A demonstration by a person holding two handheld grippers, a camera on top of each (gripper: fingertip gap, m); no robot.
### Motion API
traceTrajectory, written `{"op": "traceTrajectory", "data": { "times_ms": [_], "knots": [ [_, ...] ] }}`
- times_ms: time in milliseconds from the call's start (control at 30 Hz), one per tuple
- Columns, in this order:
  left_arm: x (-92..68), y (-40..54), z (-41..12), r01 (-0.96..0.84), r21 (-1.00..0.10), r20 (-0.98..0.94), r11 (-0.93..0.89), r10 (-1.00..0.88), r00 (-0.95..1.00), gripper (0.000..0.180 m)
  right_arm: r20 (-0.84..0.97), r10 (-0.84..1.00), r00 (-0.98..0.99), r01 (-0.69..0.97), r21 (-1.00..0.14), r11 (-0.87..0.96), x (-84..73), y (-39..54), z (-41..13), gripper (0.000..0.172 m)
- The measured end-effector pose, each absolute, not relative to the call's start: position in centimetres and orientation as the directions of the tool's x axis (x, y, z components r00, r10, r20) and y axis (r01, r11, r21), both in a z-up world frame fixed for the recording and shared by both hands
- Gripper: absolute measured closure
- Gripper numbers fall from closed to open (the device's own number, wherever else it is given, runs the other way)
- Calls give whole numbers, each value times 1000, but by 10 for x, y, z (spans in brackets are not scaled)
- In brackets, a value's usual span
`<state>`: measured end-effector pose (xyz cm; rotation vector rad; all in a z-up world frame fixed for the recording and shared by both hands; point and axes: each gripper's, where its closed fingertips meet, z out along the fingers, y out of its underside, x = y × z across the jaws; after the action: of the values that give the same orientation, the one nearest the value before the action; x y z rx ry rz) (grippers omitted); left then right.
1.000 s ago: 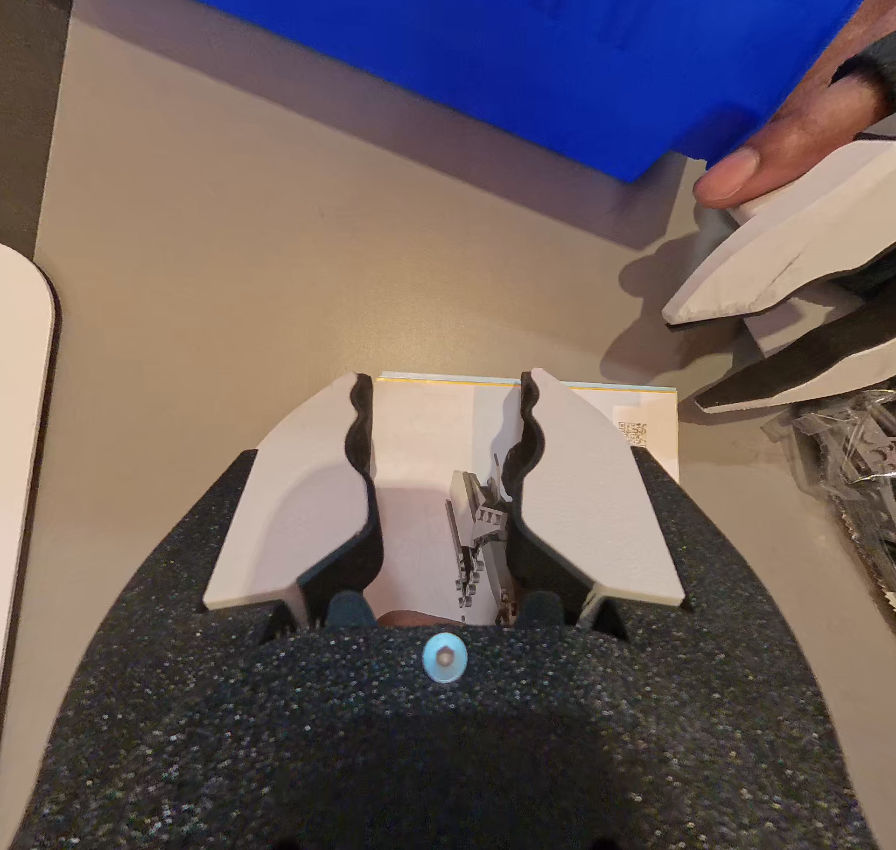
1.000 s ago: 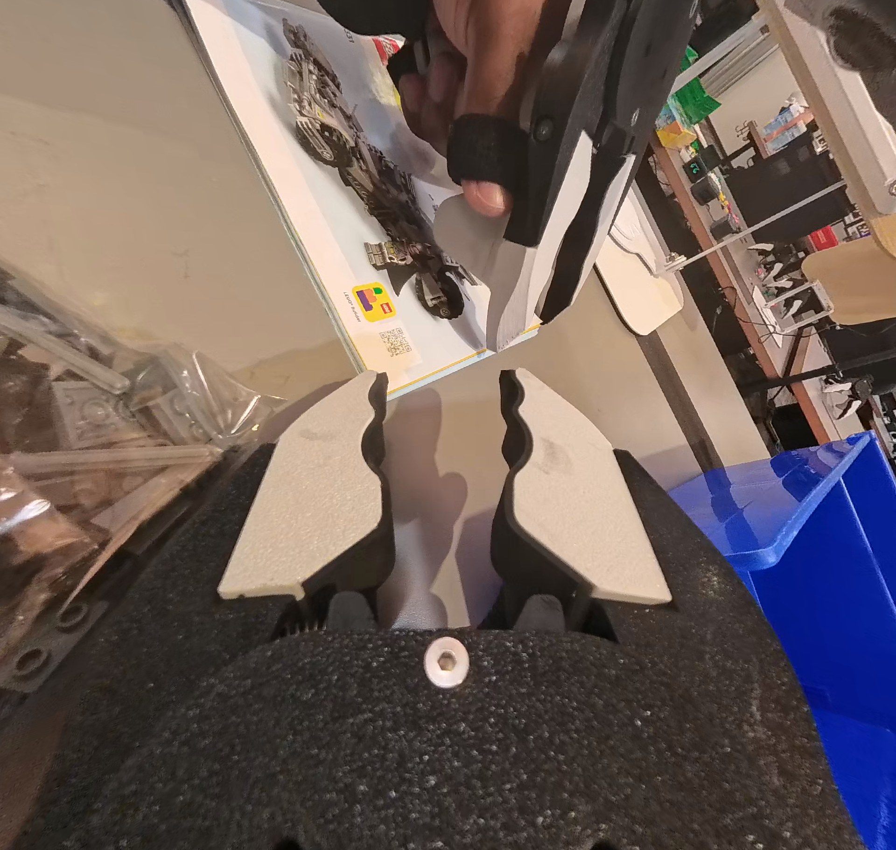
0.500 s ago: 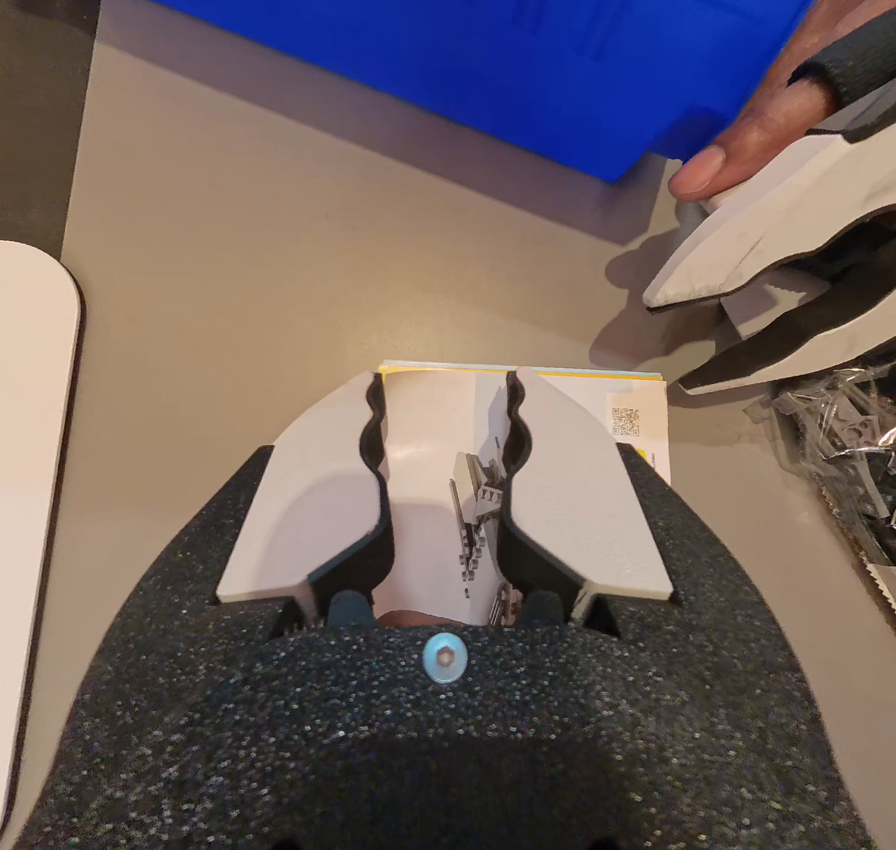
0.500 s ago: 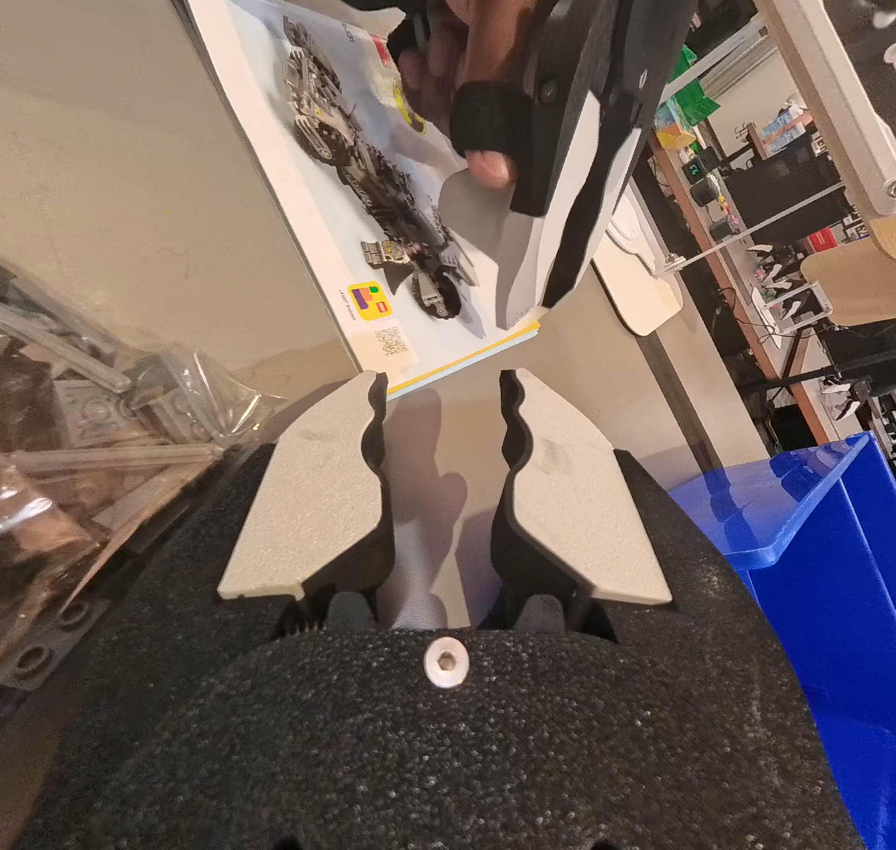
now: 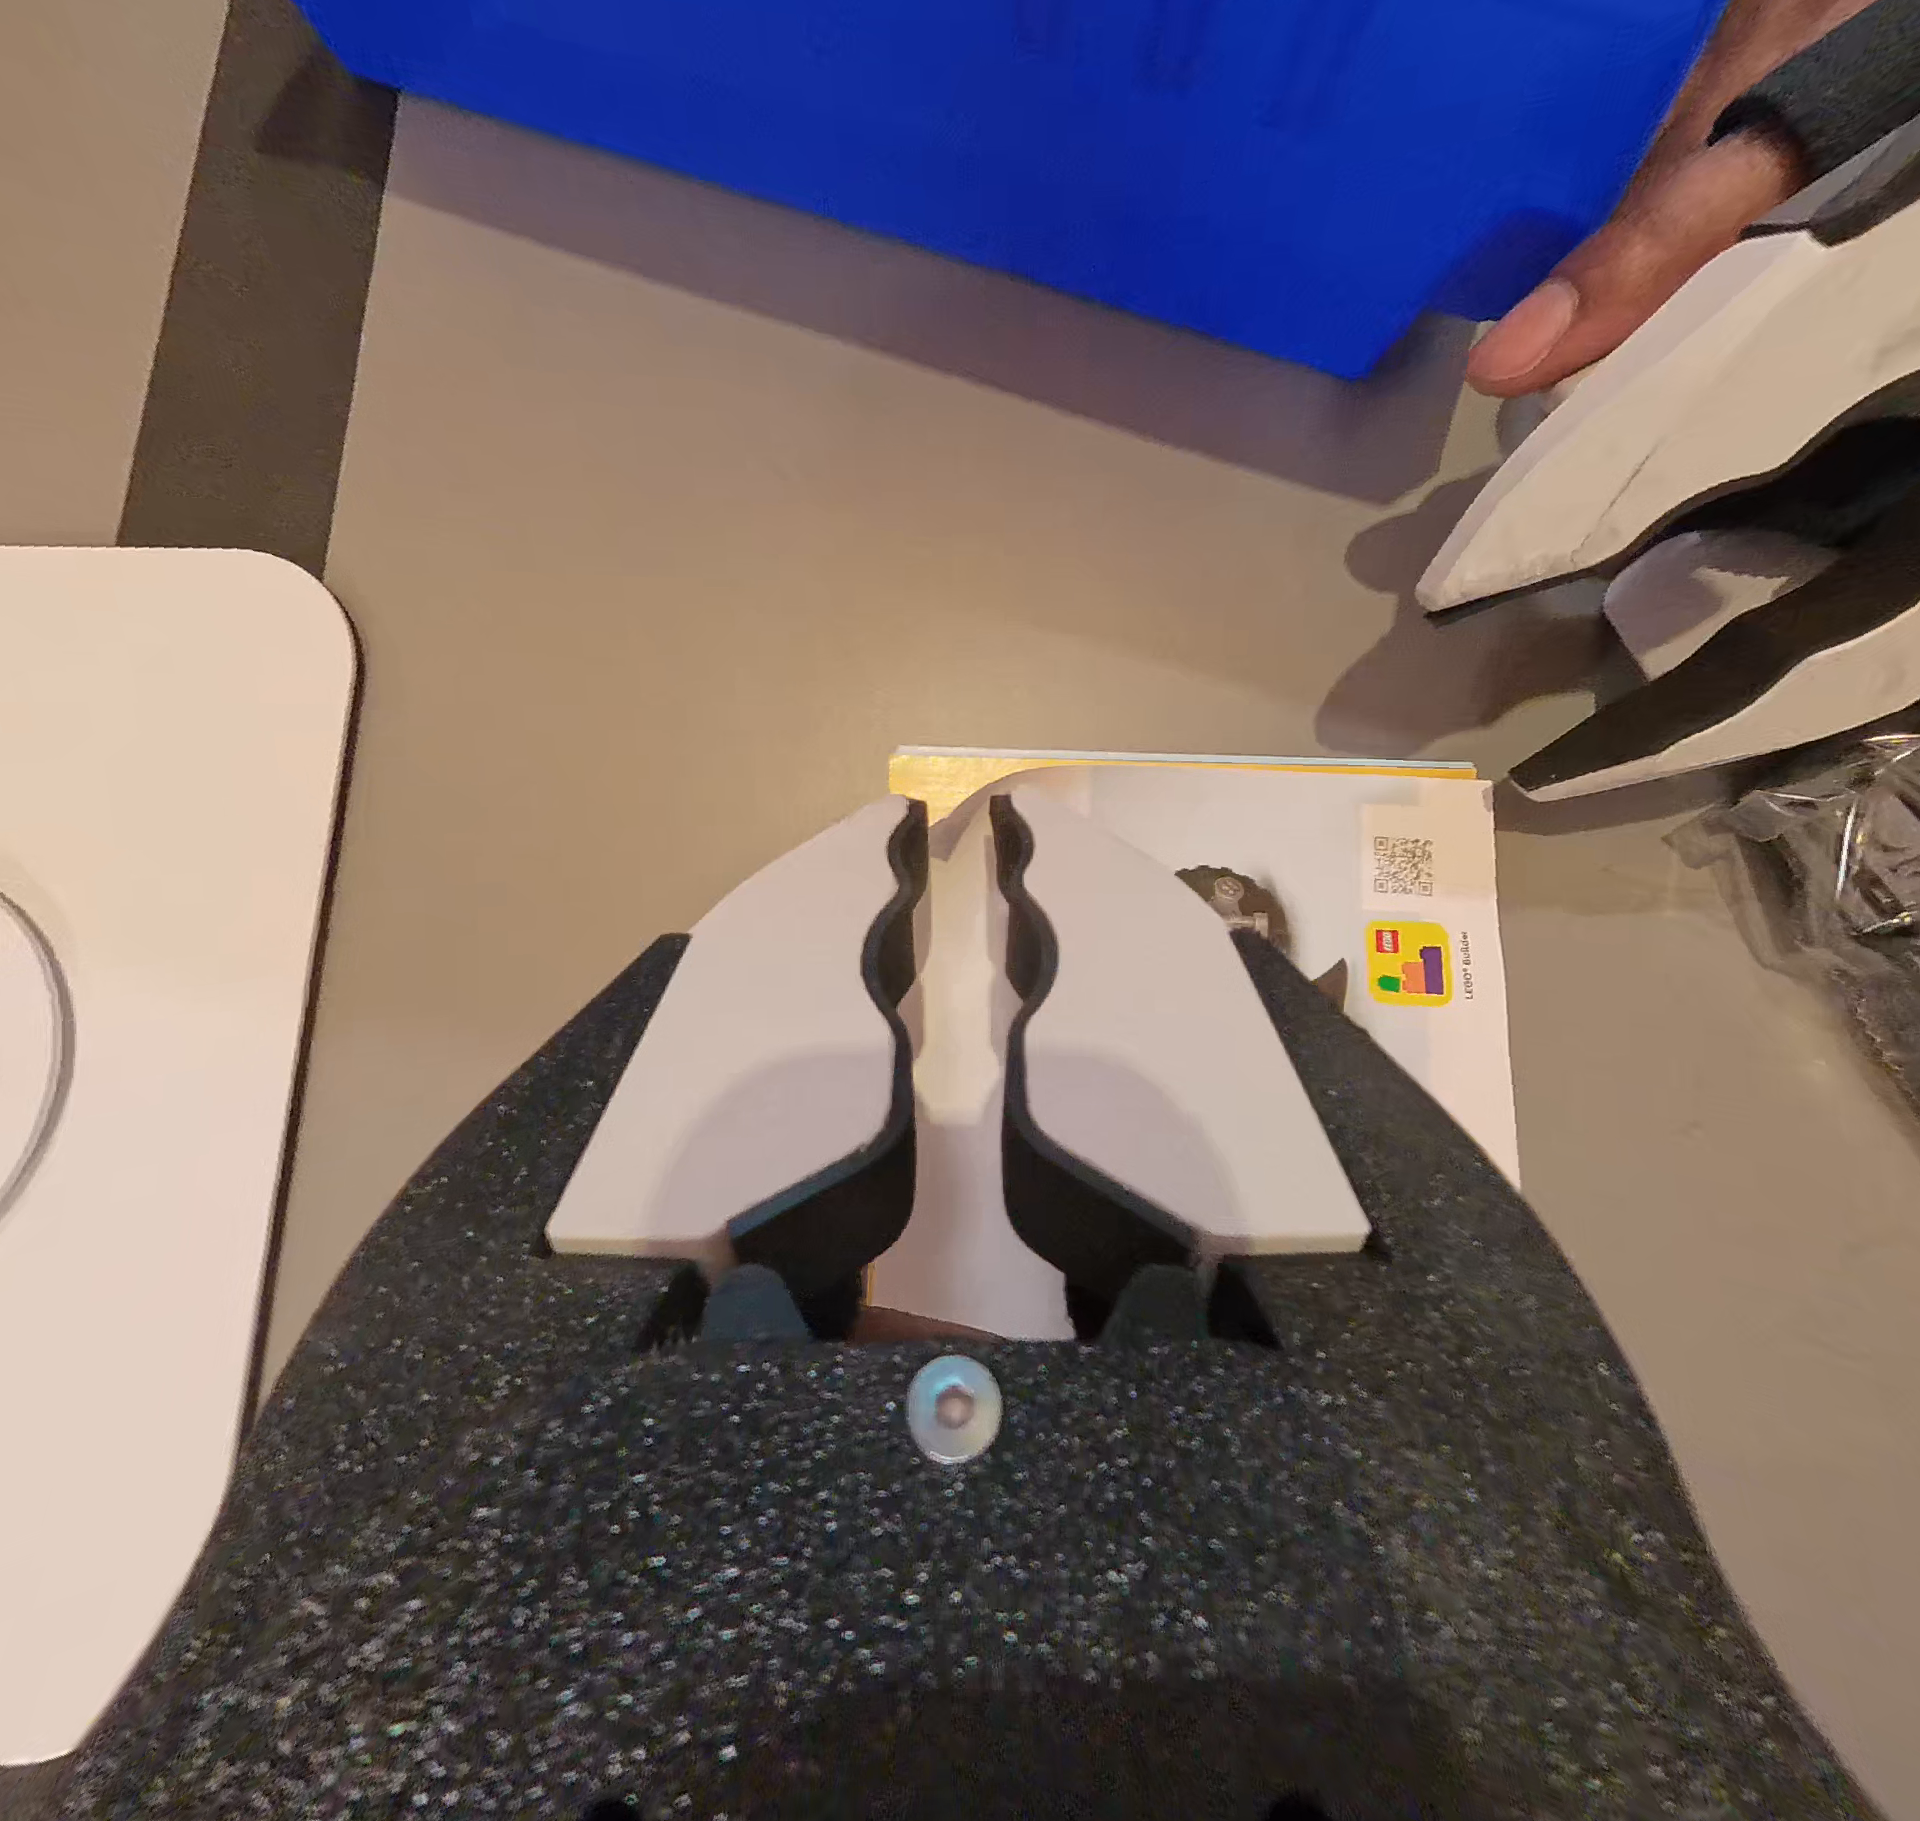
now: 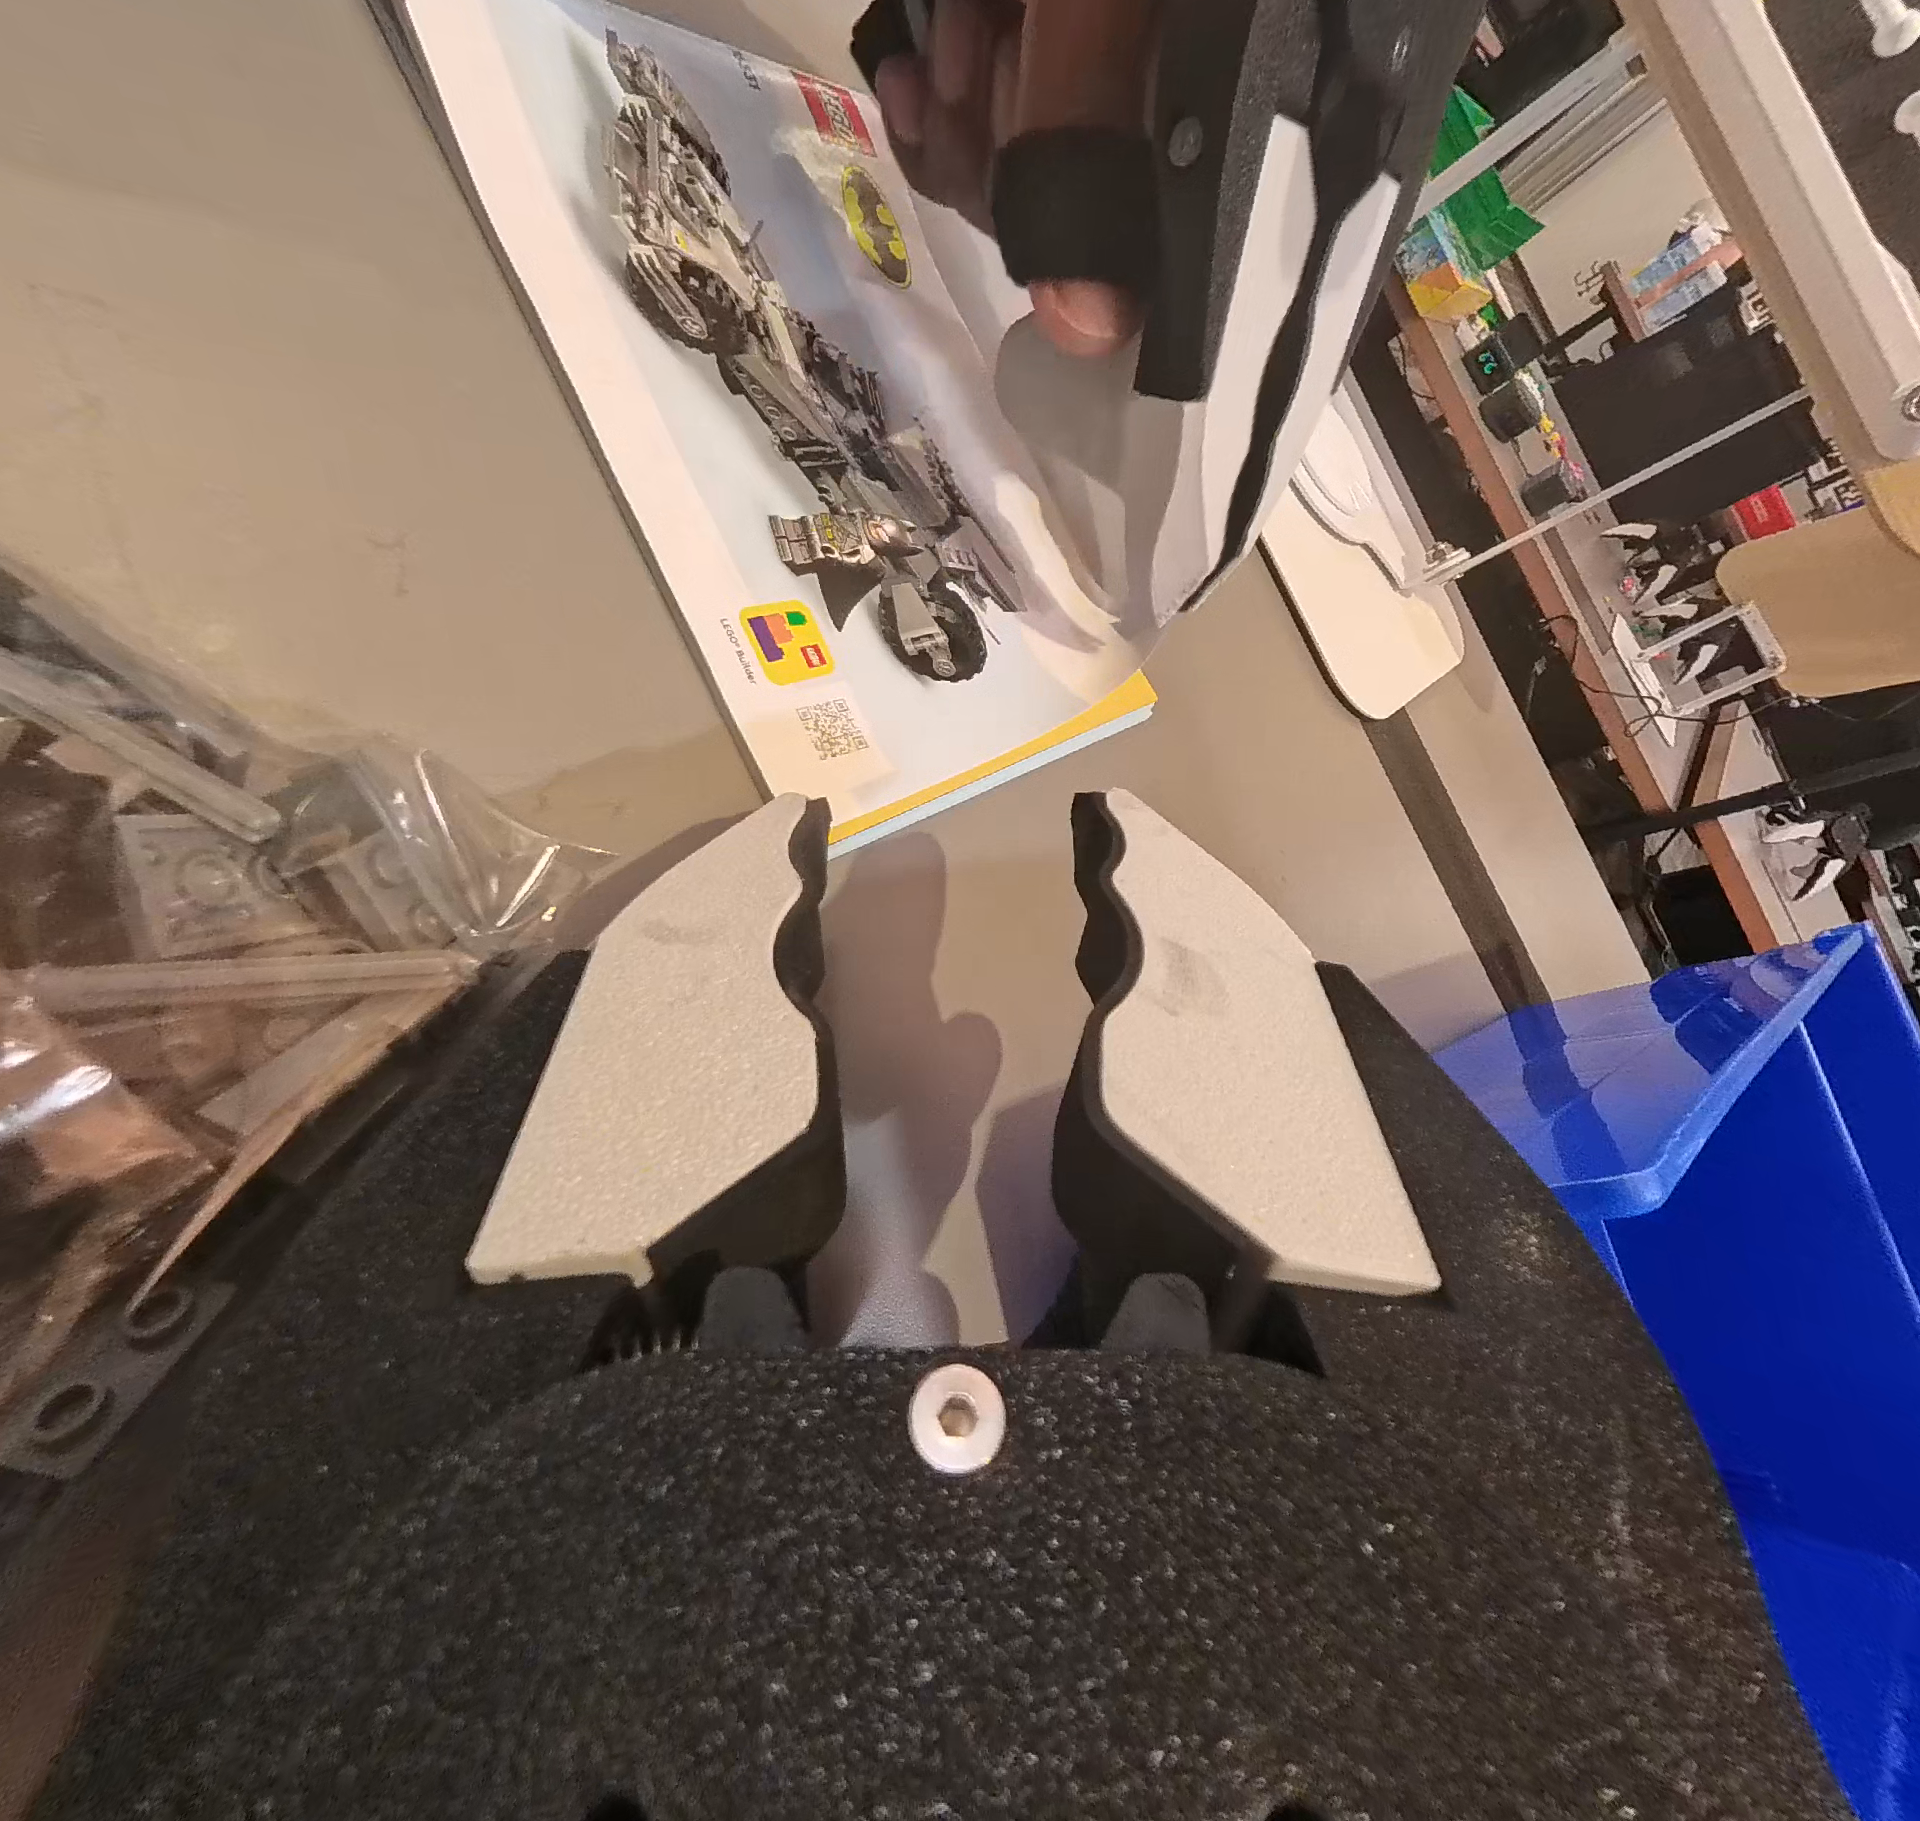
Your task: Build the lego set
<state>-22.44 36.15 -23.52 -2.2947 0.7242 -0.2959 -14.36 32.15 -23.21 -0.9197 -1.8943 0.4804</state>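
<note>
1. The left gripper [image 5: 951, 815] pinches the lifted corner of the booklet's cover [image 5: 961, 940] – thin, limp, easily creased paper.
2. The booklet [image 6: 727, 483] lies flat on the table [image 5: 727, 545], best held at that corner.
3. The right gripper [image 6: 948, 815] stands open and empty – beside a bag of parts [image 6: 187, 940].

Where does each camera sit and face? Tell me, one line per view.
Left wrist view: on the left tool, looking down at a booklet on the table, blue bin beyond; its own fingers show, the cover raised between them.
Right wrist view: on the right tool, looking low across the table at the booklet; its own open fingers show.
Shared: booklet, bin, bag of parts.
</note>
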Motion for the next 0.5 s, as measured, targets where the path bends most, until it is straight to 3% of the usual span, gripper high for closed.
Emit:
{"op": "traceTrajectory", "data": {
  "times_ms": [500],
  "knots": [
    [-237, 361, -216, -457, -706, -110, -542, -553, 826, 180, 558, 783, -274, 404, -672, 620, -144, 322, -232, 122]
  ]
}}
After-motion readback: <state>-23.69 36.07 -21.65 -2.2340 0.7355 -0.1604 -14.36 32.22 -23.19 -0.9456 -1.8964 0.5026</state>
